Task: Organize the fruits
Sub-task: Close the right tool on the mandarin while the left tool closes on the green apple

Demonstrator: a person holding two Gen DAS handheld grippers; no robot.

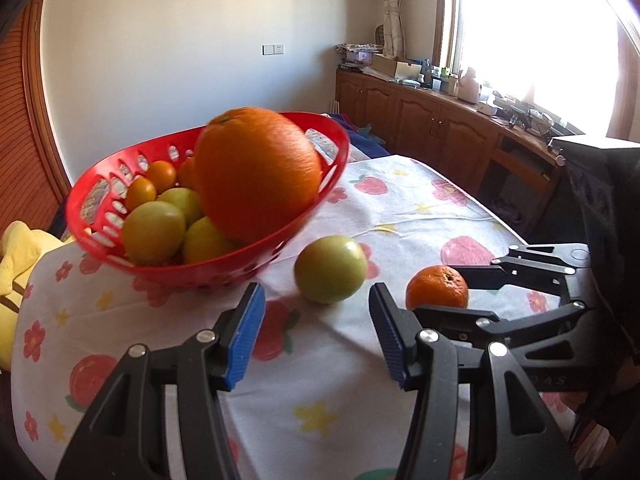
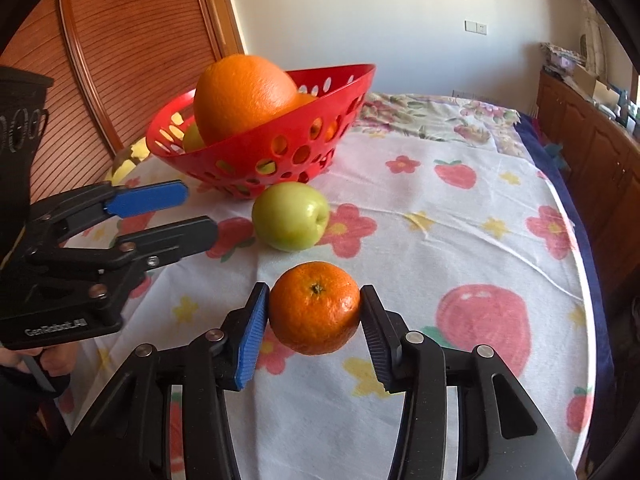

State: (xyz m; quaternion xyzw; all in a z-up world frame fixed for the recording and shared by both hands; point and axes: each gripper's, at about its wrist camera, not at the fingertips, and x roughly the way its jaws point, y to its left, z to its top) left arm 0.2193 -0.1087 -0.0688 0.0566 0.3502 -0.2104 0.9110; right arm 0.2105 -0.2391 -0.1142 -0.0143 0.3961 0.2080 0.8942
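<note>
A red perforated basket point(image 1: 200, 270) point(image 2: 264, 148) stands on the flowered tablecloth, holding a big orange point(image 1: 256, 172) point(image 2: 244, 94), small oranges and several green fruits. In front of it lies a green apple point(image 1: 331, 269) point(image 2: 291, 216). My right gripper point(image 2: 314, 312) point(image 1: 460, 292) is shut on a small tangerine point(image 2: 315, 307) point(image 1: 437, 286), its pads pressing both sides. My left gripper point(image 1: 316, 328) point(image 2: 196, 212) is open and empty, just short of the apple and pointing at it.
The round table's edge point(image 2: 588, 320) curves along the right. A wooden sideboard point(image 1: 432, 120) with clutter runs under the window. A yellow soft toy point(image 1: 16, 264) sits left of the table. A wooden slatted door point(image 2: 132, 52) stands behind the basket.
</note>
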